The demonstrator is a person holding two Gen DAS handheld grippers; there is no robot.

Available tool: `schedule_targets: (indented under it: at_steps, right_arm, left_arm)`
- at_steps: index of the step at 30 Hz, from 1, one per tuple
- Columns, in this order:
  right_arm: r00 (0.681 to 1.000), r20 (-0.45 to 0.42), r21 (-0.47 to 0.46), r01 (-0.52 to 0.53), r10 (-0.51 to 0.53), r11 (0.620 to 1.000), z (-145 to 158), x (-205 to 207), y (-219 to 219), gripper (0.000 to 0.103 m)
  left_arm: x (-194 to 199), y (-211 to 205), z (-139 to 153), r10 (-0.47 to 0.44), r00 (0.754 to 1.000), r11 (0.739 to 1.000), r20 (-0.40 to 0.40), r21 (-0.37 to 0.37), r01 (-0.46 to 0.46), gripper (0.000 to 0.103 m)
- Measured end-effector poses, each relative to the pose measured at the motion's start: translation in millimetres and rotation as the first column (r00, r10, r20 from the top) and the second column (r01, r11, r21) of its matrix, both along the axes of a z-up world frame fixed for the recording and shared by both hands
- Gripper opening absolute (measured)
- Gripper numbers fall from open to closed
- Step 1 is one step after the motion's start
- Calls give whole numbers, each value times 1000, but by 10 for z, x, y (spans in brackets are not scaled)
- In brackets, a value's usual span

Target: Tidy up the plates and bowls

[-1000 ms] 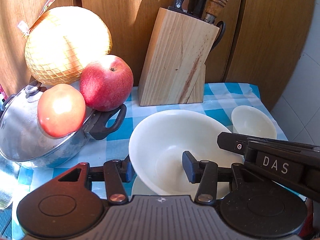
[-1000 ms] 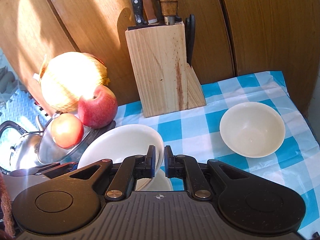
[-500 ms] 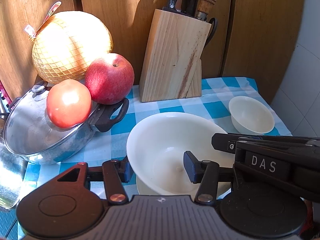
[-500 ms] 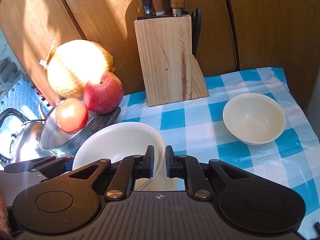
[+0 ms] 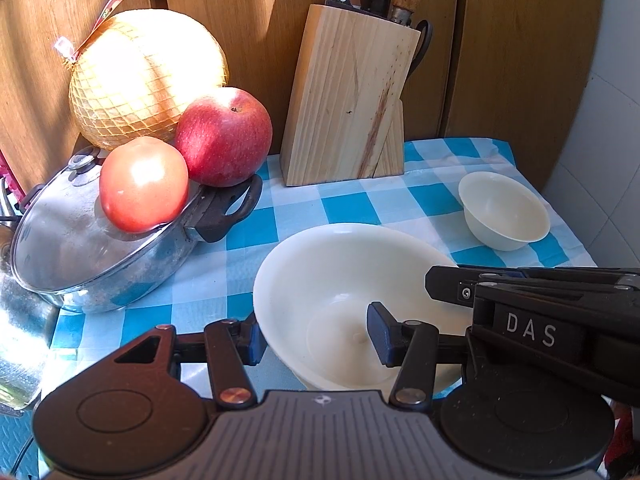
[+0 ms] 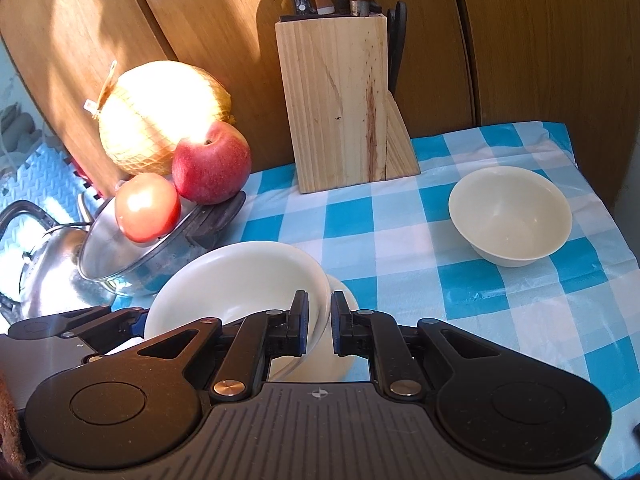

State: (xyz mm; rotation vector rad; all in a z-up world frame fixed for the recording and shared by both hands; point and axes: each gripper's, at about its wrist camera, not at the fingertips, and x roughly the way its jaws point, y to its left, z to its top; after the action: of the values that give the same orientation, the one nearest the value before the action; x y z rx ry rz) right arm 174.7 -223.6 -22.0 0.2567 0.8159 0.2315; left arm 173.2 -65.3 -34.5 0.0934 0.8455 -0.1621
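A large cream deep plate (image 5: 328, 280) is held just over the blue-checked tablecloth (image 5: 352, 208), tilted in the right wrist view (image 6: 240, 280). My right gripper (image 6: 320, 322) is shut on its near right rim. A second cream plate (image 6: 344, 356) peeks out under it. My left gripper (image 5: 316, 338) is open and straddles the plate's left rim, one finger outside and one inside the hollow. A small cream bowl (image 5: 504, 212) stands alone at the table's right side (image 6: 508, 216).
A wooden knife block (image 5: 348, 100) stands at the back against wood panels. At the left a lidded steel pot (image 5: 100, 248) carries a tomato (image 5: 144, 184) and an apple (image 5: 224, 136), with a netted pomelo (image 5: 144, 76) behind. A kettle (image 6: 40, 264) sits far left.
Both grippers and the large deep plate have drawn back from the knife block and risen a little. The right gripper has stayed shut on the rim and the left has stayed open.
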Motion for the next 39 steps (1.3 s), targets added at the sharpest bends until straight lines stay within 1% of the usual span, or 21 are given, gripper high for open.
schedule_targets:
  at_steps: [16, 33, 39]
  right_arm:
    - [1000, -21, -20, -5, 5, 1000, -63, -24, 42, 18]
    - [999, -38, -44, 0, -1, 999, -162, 40, 77, 18]
    - [1000, -9, -95, 3, -4, 995, -162, 36, 141, 18]
  left_arm:
    - [-9, 1, -69, -5, 1000, 1000, -20, 17, 6, 43]
    - [48, -34, -178, -12, 999, 999, -36, 36, 13, 43]
    - [88, -34, -240, -15, 999, 999, -49, 45, 18, 43]
